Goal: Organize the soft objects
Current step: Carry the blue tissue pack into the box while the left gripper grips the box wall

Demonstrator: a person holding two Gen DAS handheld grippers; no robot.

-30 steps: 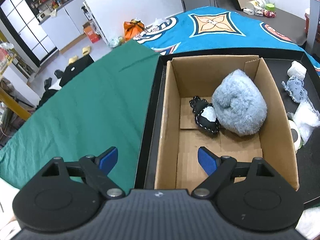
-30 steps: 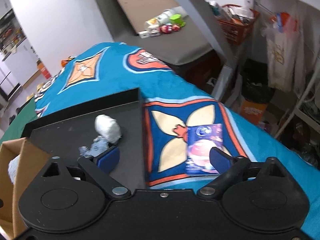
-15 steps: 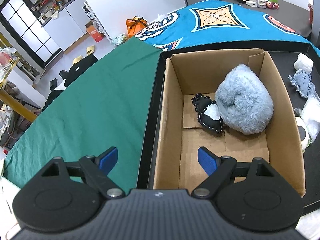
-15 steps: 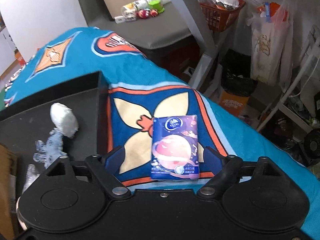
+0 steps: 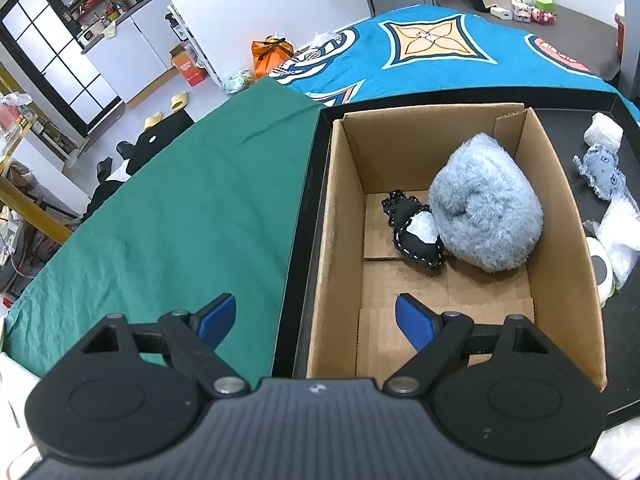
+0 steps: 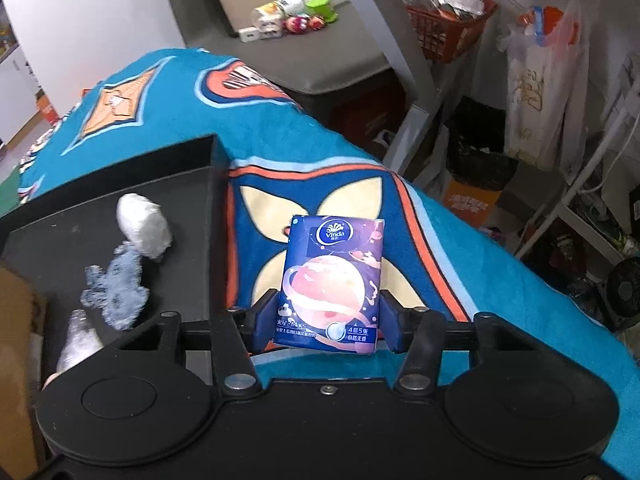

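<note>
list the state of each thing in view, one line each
cardboard box: open-topped, partly filled
fluffy blue plush: inside the box, against its right wall
black pouch: inside the box, touching the plush
tissue pack: on the blue blanket, between the pads
right hand-held gripper: closing around the tissue pack
left hand-held gripper: open, empty, over the box's left wall
blue rag toy: loose on the black tray

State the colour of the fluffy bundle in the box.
Pale blue-grey fluffy bundle, clearest in the left wrist view.
</note>
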